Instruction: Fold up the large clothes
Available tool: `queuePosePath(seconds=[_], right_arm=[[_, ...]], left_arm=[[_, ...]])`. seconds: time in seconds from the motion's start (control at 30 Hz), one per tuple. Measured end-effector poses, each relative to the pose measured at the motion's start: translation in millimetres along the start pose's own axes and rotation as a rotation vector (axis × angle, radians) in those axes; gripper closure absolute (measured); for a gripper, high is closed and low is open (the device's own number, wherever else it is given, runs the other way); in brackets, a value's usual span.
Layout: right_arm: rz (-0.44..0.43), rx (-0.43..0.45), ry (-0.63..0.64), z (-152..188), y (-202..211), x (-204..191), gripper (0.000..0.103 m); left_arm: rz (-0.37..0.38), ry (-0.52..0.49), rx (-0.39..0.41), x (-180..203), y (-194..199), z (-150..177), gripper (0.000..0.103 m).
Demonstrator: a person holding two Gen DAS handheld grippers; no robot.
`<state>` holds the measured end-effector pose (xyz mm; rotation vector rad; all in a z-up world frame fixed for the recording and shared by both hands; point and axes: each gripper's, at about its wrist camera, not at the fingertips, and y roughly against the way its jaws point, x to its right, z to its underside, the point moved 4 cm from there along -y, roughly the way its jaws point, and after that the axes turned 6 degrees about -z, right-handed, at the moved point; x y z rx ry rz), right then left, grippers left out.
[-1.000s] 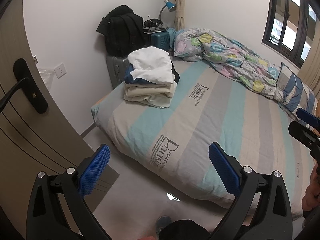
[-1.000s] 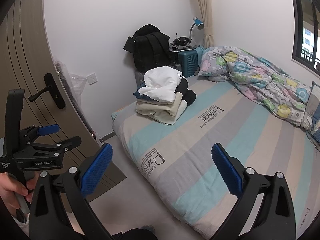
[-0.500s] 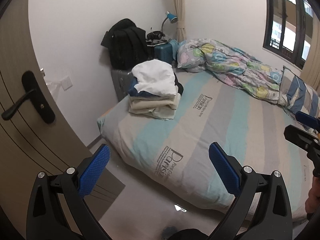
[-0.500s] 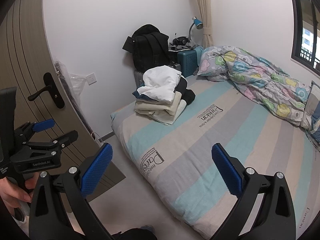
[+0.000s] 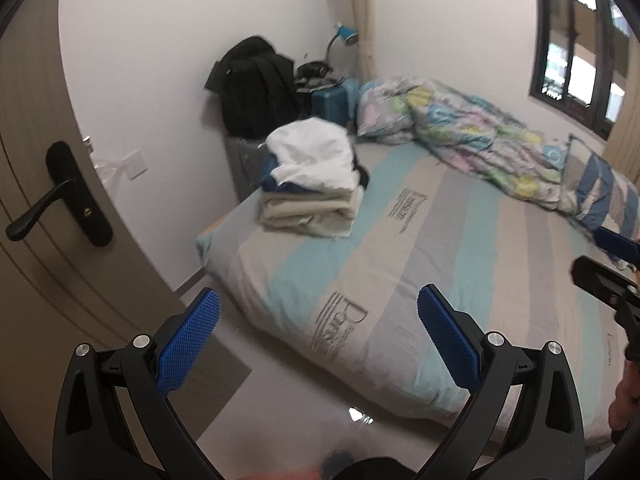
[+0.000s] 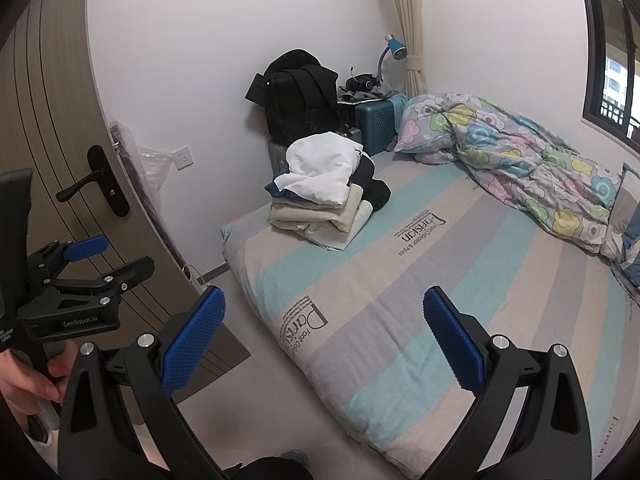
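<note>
Left gripper (image 5: 318, 332): jaws wide apart, blue pads facing each other, nothing between them; held in the air above the floor at the near edge of the bed. It also shows at the left of the right wrist view (image 6: 96, 262), gripped by a hand (image 6: 24, 380).

Right gripper (image 6: 324, 334): jaws wide apart, holding nothing, touching nothing; likewise in the air over the near edge of the bed.

Bed (image 6: 500, 280): mattress on the floor, cover striped in pale blue, grey and cream with printed lettering.

Pile of clothes (image 6: 324, 196): at the far left corner of the bed. Cream folded pieces at the bottom, a dark blue piece above them, a loose white garment (image 5: 314, 154) on top, a black garment (image 6: 376, 188) against its right side.

Floral quilt (image 6: 520, 156): bunched along the far right side of the bed.

Suitcases: one grey (image 5: 244, 168), one teal (image 6: 376, 126), standing beyond the pile against the far wall. A black backpack (image 6: 298, 96) rests on the grey one; small dark items lie on the teal one, too small to tell.

Blue lamp (image 6: 396, 48): in the far corner by the curtain.

Door (image 6: 52, 152): at the left, with a black handle.
</note>
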<state>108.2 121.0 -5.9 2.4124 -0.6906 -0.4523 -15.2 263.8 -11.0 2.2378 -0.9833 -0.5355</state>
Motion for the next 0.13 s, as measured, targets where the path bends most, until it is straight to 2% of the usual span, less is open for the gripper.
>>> queuePosePath(seconds=[0.13], right_arm=[[-0.001, 0.000, -0.003, -0.7, -0.5, -0.4, 0.007]], left_arm=[[0.023, -0.007, -0.004, -1.6, 0.2, -2.5, 0.006]])
